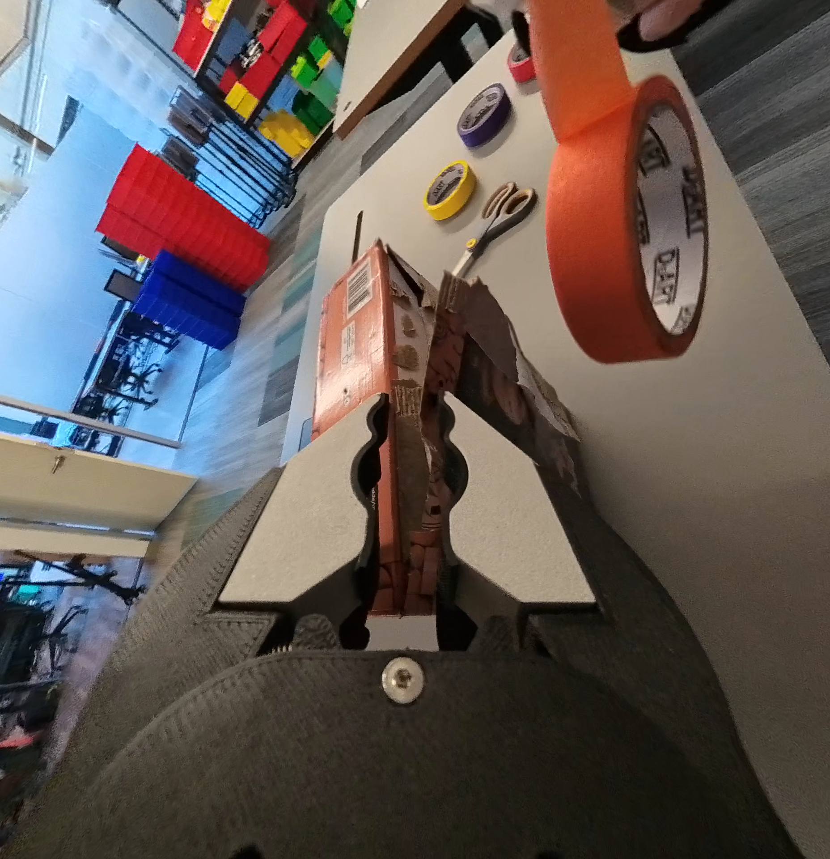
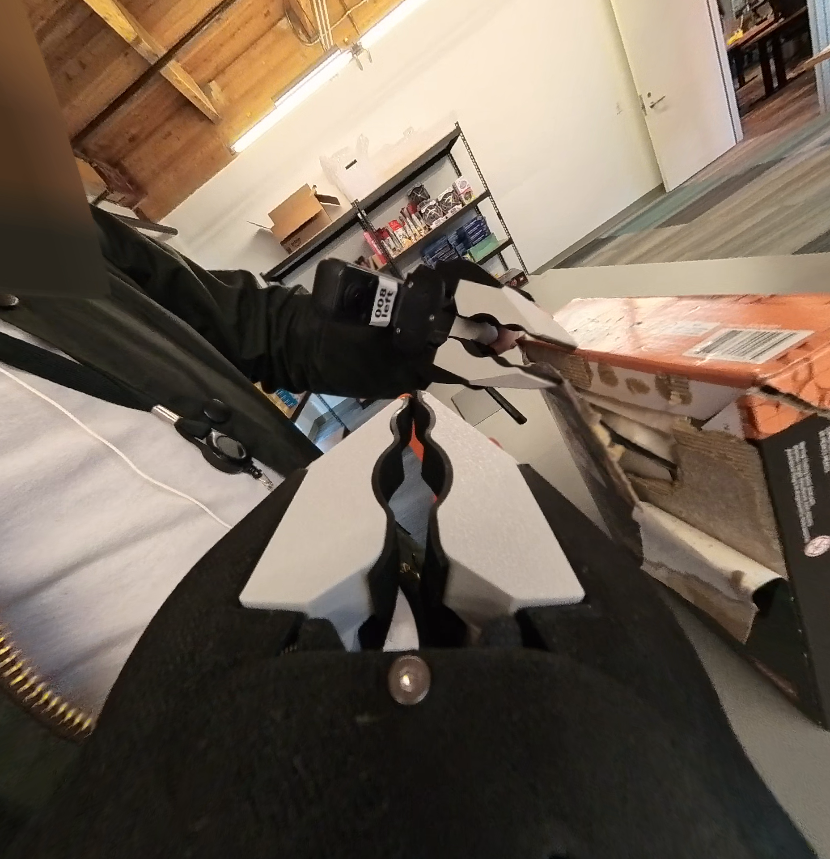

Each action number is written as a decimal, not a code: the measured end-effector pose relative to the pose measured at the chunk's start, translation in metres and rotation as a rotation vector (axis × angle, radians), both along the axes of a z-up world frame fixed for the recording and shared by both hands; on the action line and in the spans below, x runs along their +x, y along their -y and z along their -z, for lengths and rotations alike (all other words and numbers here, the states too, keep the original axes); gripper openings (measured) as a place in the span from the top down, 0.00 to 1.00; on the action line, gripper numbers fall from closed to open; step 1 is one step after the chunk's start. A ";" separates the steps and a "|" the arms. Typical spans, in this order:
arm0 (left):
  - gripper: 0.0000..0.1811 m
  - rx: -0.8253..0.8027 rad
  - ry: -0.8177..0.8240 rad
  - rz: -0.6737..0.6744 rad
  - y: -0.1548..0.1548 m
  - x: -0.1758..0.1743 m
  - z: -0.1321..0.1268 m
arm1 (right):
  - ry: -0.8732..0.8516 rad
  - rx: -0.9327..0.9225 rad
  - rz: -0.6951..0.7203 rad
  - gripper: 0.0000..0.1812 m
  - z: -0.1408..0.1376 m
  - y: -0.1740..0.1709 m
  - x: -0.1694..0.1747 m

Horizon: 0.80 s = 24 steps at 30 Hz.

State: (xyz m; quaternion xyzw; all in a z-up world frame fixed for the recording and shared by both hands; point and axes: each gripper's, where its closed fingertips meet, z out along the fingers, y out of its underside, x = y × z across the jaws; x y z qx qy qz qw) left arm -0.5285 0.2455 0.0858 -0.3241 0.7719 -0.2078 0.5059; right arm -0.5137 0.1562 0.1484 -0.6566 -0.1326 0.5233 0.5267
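My left gripper (image 1: 415, 404) pinches the near end of an orange cardboard box (image 1: 357, 344), its fingers pressed against both sides of the torn top flaps. The box lies on the grey table (image 1: 636, 511), long axis running straight away from me toward the far edge, barcode face turned left. Left of it the table edge is close, with carpeted floor beyond; to the right there is open tabletop. Past the box's far end lie scissors (image 1: 494, 227), blades pointing back at the box, then a yellow tape roll (image 1: 449, 189), a purple tape roll (image 1: 483, 114) and a red tape roll (image 1: 521, 62), in a row running away from me.

Farther right, an orange tape roll (image 1: 624, 223) hangs above the table, a strip drawn from it upward. My right gripper (image 2: 412, 409) has its tips pressed together; a sliver of orange shows just behind them, but I cannot tell whether they pinch it.
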 end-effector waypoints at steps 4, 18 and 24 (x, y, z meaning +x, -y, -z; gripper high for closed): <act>0.95 -0.013 0.019 -0.041 -0.004 0.003 -0.003 | 0.024 -0.042 0.012 1.00 0.010 -0.009 -0.011; 0.85 0.029 0.009 -0.041 0.002 0.003 0.001 | 0.068 -0.072 0.033 1.00 0.018 -0.031 -0.015; 0.77 0.102 0.027 -0.104 -0.003 0.001 -0.001 | 0.065 -0.081 0.022 1.00 0.019 -0.030 -0.014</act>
